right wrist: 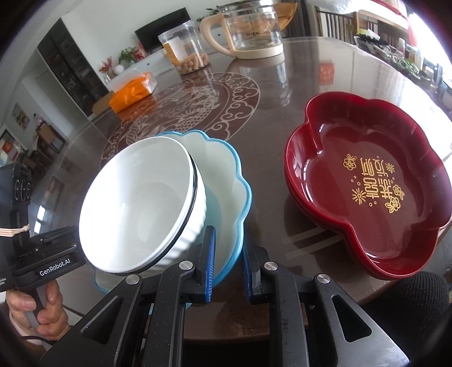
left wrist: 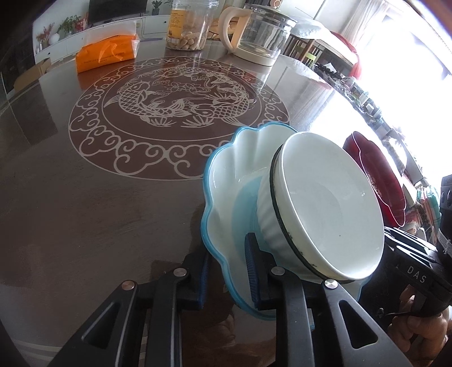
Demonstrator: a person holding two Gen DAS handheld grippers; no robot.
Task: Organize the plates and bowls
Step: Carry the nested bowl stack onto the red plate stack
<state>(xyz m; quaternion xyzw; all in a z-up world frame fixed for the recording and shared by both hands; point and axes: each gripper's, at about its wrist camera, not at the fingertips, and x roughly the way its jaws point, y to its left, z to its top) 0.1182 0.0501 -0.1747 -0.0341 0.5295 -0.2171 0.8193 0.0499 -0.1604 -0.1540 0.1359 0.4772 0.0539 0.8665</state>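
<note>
A pale blue scalloped plate (left wrist: 226,175) (right wrist: 226,175) lies on the dark table with two nested white bowls (left wrist: 325,203) (right wrist: 135,203) tilted inside it, the outer one ribbed with a dark rim. My left gripper (left wrist: 226,254) is shut on the plate's near-left rim, which runs between its blue pads. On the opposite side my right gripper (right wrist: 228,240) is shut on the plate's rim. A stack of red flower-shaped plates (right wrist: 367,183) (left wrist: 375,180) with gold lettering rests to the right of the blue plate, apart from it.
At the back of the table stand a glass kettle (left wrist: 260,31) (right wrist: 254,28), a clear snack jar (left wrist: 189,25) (right wrist: 186,48) and an orange packet (left wrist: 107,53) (right wrist: 132,93). A fish-pattern medallion (left wrist: 178,113) marks the table's middle. A hand grips each tool's black handle (left wrist: 412,271) (right wrist: 42,254).
</note>
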